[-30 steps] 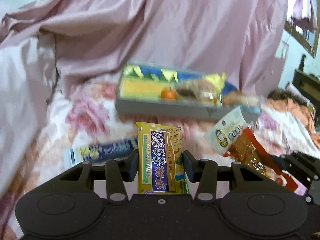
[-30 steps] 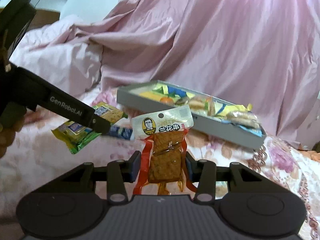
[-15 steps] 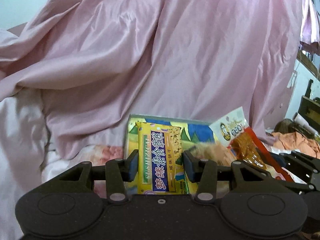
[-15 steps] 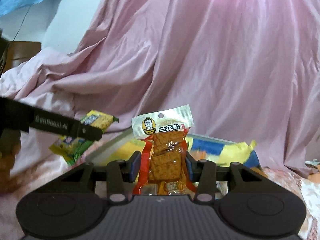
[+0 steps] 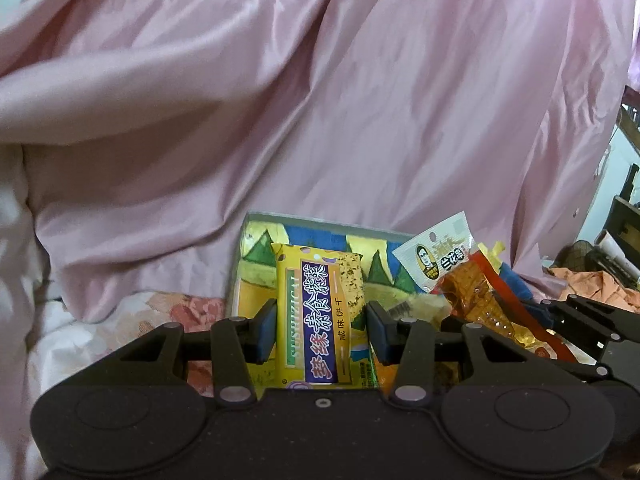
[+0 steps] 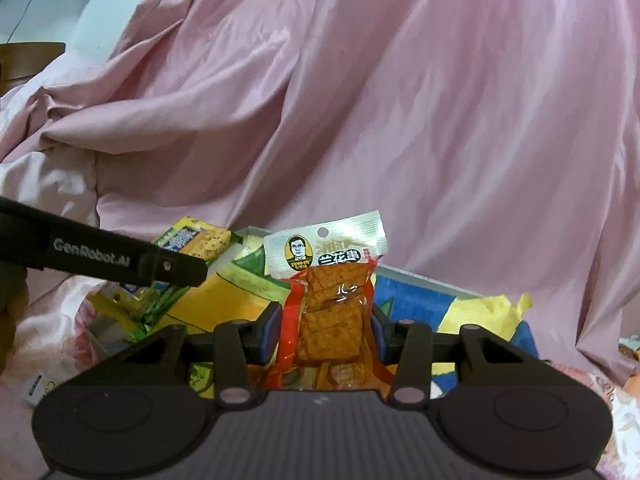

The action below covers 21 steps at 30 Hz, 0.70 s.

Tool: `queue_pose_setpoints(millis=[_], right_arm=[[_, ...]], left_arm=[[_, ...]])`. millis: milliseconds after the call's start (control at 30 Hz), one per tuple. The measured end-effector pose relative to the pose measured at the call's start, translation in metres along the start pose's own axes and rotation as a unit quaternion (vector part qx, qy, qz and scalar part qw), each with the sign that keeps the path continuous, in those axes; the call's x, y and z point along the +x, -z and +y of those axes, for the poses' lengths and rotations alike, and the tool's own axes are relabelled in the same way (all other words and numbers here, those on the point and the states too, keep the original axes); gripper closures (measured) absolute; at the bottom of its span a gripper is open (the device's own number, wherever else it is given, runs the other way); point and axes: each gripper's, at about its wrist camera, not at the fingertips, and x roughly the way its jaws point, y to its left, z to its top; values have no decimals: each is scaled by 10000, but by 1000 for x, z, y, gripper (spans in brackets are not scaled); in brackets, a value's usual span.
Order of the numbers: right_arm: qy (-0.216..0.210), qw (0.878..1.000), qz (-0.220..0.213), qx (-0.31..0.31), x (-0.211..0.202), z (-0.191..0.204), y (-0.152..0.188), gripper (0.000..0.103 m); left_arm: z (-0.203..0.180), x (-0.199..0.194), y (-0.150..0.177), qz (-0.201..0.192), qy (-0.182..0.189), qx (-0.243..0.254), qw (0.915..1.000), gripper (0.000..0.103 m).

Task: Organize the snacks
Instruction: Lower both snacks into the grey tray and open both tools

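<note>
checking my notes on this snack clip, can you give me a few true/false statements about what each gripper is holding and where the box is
1. The left gripper is shut on a yellow biscuit packet. True.
2. The right gripper is empty. False: it grips a red tofu snack packet.
3. A grey snack box with packets inside lies just beyond both grippers. True.
4. The biscuit packet already lies in the box. False: it sits between the left gripper's pads, above the box.
5. A pink sheet is draped behind the box. True.
</note>
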Motion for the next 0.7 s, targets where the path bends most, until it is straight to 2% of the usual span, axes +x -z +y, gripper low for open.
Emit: queue_pose_setpoints(millis=[133, 333, 400, 433, 500, 567, 700], right_arm=[[13, 10000, 29, -62, 7, 4, 8, 52], [115, 9997, 32, -226, 11, 9, 14, 41], [96, 9996, 26, -265, 11, 10, 15, 37], [90, 9995, -5, -308, 9, 11, 16, 36], [93, 9990, -137, -407, 4, 12, 15, 25], [83, 9983, -310, -485, -4, 13, 13, 18], [147, 9956, -538, -754, -20, 19, 8, 13]], left_arm=[[1, 10, 9, 129, 0, -42, 9999, 55], [9, 18, 13, 283, -11, -361, 9989, 54], [12, 18, 13, 258, -61, -482, 9985, 41], [13, 17, 12, 233, -46, -528, 9983, 37], [13, 12, 10, 160, -23, -596, 9981, 29], [13, 5, 7, 44, -24, -649, 9979, 23], [9, -15, 1, -178, -52, -711, 9973, 17]])
